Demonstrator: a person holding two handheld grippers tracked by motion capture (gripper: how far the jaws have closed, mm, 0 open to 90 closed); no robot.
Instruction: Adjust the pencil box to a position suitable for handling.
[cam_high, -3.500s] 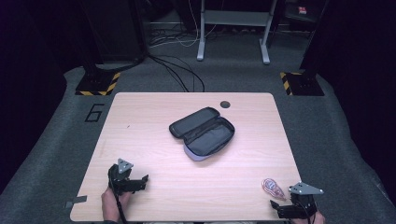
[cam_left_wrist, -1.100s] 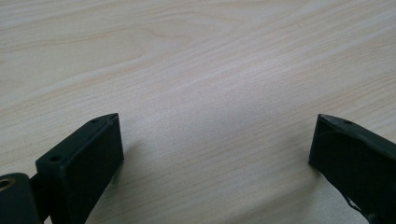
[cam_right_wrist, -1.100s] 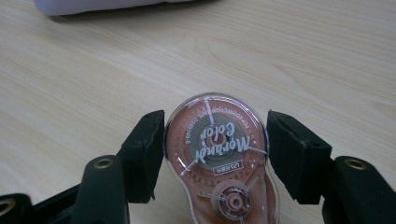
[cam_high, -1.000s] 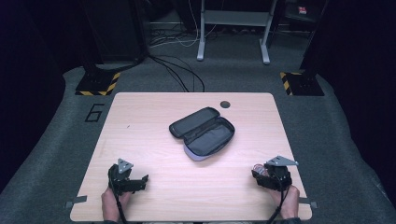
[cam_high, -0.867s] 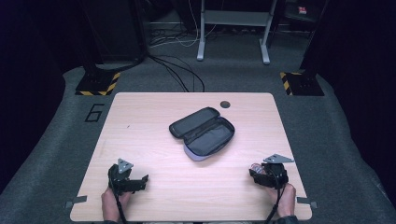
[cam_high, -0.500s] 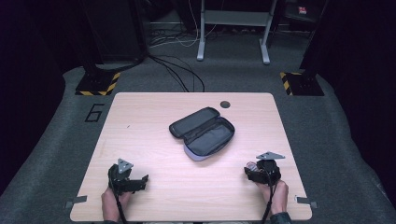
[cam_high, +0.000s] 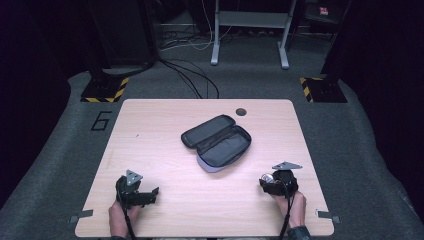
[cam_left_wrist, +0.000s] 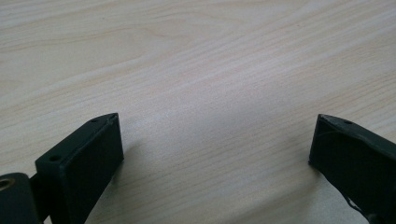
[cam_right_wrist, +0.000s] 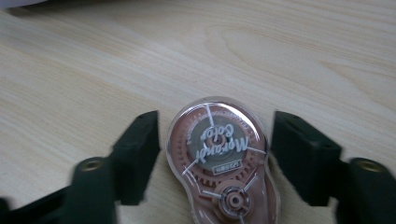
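Observation:
A clear, pinkish correction-tape dispenser (cam_right_wrist: 219, 149) lies flat on the wooden table (cam_high: 165, 125). It sits between the jaws of my right gripper (cam_right_wrist: 215, 161), which have just been opening. A thin gap shows on each side, so the pads do not press on it. In the high view the right gripper (cam_high: 265, 181) and the dispenser (cam_high: 268, 177) are near the front right, and an open dark zip case (cam_high: 217, 142) lies at the table's middle. My left gripper (cam_high: 151, 193) rests at the front left. Its jaws stand wide apart over bare wood (cam_left_wrist: 215, 140).
A dark round grommet (cam_high: 241, 111) sits near the table's far edge. Beyond the table are floor cables (cam_high: 192, 80), a metal stand (cam_high: 250, 30) and two hazard-striped bases (cam_high: 106, 90). Bare wood lies between the case and both grippers.
My right gripper took the dispenser from the front right corner and moved it left and farther onto the table. Its jaws now stand apart from it. The left gripper has stayed still.

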